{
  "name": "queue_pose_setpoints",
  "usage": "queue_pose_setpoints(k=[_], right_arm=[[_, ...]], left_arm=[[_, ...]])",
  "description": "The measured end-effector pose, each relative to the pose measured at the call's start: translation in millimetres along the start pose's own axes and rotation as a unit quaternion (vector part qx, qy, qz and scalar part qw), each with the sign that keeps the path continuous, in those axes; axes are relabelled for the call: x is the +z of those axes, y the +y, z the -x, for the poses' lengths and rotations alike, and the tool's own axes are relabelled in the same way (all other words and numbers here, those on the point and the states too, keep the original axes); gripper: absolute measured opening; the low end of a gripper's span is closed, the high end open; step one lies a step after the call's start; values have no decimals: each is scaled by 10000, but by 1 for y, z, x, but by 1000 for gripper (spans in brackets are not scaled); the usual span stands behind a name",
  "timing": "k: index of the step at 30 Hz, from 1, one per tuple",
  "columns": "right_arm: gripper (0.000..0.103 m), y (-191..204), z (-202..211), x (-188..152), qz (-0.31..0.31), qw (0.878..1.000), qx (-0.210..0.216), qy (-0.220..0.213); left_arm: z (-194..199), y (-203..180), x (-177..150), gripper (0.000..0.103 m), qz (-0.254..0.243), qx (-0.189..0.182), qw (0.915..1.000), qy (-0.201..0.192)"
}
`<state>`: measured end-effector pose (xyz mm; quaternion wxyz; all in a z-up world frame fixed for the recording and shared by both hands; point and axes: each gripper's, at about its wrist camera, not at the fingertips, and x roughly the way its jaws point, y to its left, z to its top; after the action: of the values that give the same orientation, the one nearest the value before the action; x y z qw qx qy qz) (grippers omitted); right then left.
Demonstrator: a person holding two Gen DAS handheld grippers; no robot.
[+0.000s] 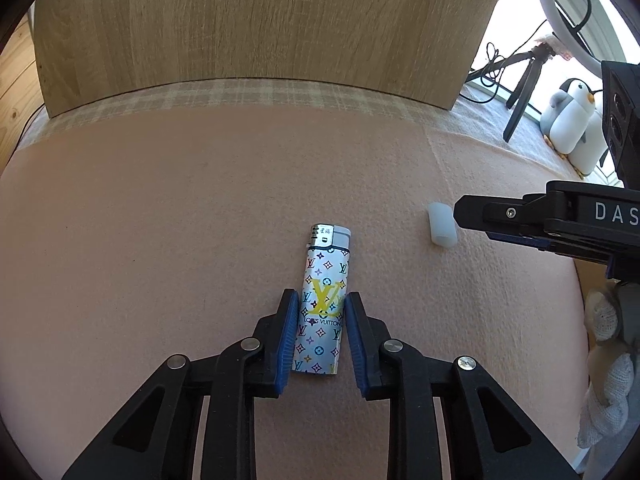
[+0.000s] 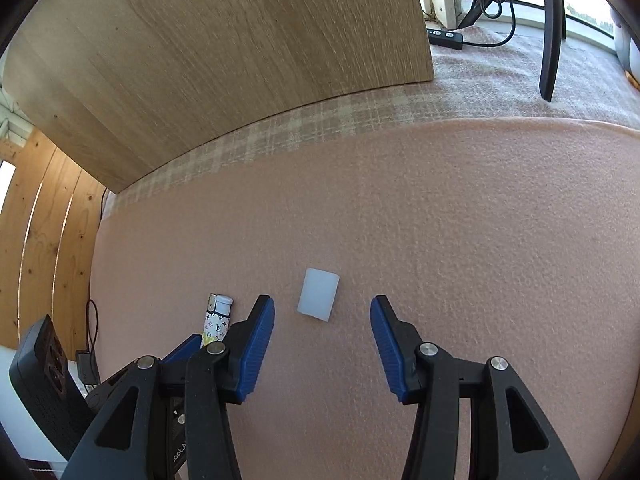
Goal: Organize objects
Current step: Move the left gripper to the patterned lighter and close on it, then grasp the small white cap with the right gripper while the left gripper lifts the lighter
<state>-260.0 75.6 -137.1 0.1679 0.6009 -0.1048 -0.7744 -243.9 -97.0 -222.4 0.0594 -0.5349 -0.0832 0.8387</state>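
Pink felt mat (image 1: 200, 208), upright wooden board (image 1: 256, 20), sunlit window (image 1: 516, 12) behind.

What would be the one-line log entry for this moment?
left gripper: around lighter, grip unclear | right gripper: open, near white cap | both on pink mat

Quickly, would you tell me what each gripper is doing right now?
Left gripper: jaws around the lighter, nearly touching it; a firm grip cannot be told.
Right gripper: open, empty, white cap ahead.

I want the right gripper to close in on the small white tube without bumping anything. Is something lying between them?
Nothing visible. The right gripper is open, and the white tube lies just beyond its fingertips on bare pink felt. The lighter sits off to the left, between the left gripper's pads.
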Motion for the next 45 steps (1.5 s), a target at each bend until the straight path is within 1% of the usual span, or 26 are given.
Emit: queue_pose_setpoints(k=[3, 7, 9, 12, 13, 14, 15, 17, 20, 22, 27, 35, 39, 42, 45], right_arm=[[46, 5, -8, 3, 80, 9999, -107, 49], [46, 8, -18, 6, 154, 9994, -296, 74], [42, 11, -23, 7, 213, 9991, -366, 96], [38, 18, -26, 6, 429, 9973, -586, 67], [34, 20, -28, 5, 517, 9964, -665, 65], [26, 23, -29, 4, 606, 9954, -739, 55], [22, 24, -30, 3, 678, 9945, -795, 49], [18, 26, -31, -1, 776, 9939, -778, 37], [15, 23, -28, -6, 768, 9948, -675, 30], [13, 18, -22, -12, 732, 9957, -565, 25], [12, 4, 0, -34, 681, 9973, -288, 2], [11, -36, 49, -88, 546, 9983, -5, -200], [11, -68, 79, -116, 401, 9987, 55, -295], [12, -87, 99, -129, 262, 9988, 78, -416], [11, -102, 121, -138, 163, 9979, 52, -626]], left_arm=[[3, 4, -7, 25, 149, -124, 9998, -33], [11, 7, -20, 25, 226, -217, 9995, -46], [14, 7, -27, 25, 238, -228, 9994, -63], [19, 5, -37, 25, 244, -216, 9994, -88], [20, 5, -39, 25, 268, -223, 9993, -97], [22, 5, -43, 25, 291, -223, 9993, -105], [24, 4, -46, 25, 296, -207, 9993, -109], [27, 1, -51, 25, 263, -160, 9995, -103], [31, -3, -61, 25, 281, -195, 9994, -74], [32, -5, -66, 25, 323, -217, 9992, -65], [40, -10, -85, 25, 453, -288, 9985, -52], [55, -31, -108, 25, 478, -216, 9985, -123], [64, -51, -110, 25, 373, -266, 9988, -191], [78, -73, -111, 25, 200, -308, 9988, -309], [91, -98, -108, 25, 14, -372, 9983, -457]])
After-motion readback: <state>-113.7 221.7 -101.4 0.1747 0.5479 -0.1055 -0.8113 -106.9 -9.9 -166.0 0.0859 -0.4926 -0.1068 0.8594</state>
